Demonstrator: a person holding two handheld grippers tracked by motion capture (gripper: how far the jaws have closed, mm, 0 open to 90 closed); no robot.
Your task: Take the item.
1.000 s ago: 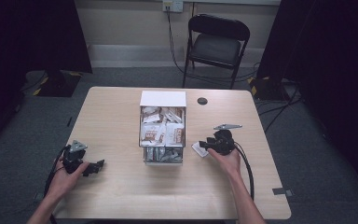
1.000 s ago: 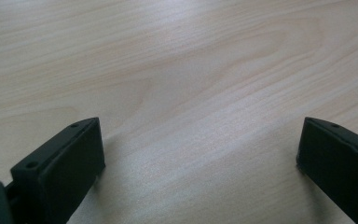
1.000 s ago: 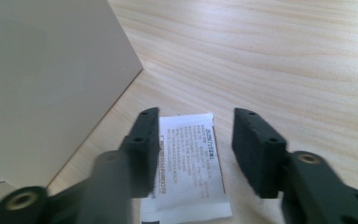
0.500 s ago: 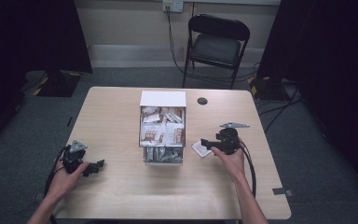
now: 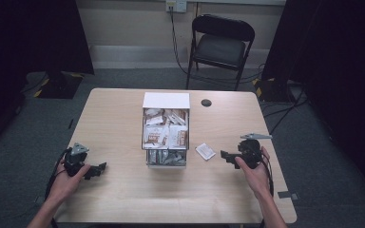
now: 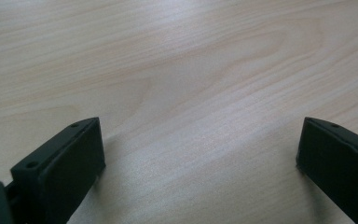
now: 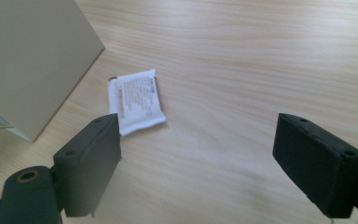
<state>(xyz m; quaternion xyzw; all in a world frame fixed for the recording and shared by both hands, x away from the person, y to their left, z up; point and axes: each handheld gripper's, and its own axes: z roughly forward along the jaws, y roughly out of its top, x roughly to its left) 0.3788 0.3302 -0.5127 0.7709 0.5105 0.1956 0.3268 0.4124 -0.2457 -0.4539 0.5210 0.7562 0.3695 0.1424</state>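
Observation:
A white box [image 5: 166, 129] full of small packets stands at the middle of the wooden table [image 5: 119, 118]. One white packet [image 5: 205, 151] with printed text lies flat on the table just right of the box; the right gripper view has this packet [image 7: 135, 100] beside the box's wall [image 7: 28, 60]. My right gripper [image 5: 225, 156] is open, a short way right of the packet, with nothing between its jaws. My left gripper [image 5: 100, 168] rests near the table's front left, open over bare wood [image 6: 191, 93].
A small black disc [image 5: 206, 102] lies on the table behind the box. A black folding chair [image 5: 221, 45] stands past the far edge. Cables trail from both grippers toward the front corners.
My right gripper has drawn back to the right and toward the front, leaving the white packet lying beside the box. The left gripper has not moved.

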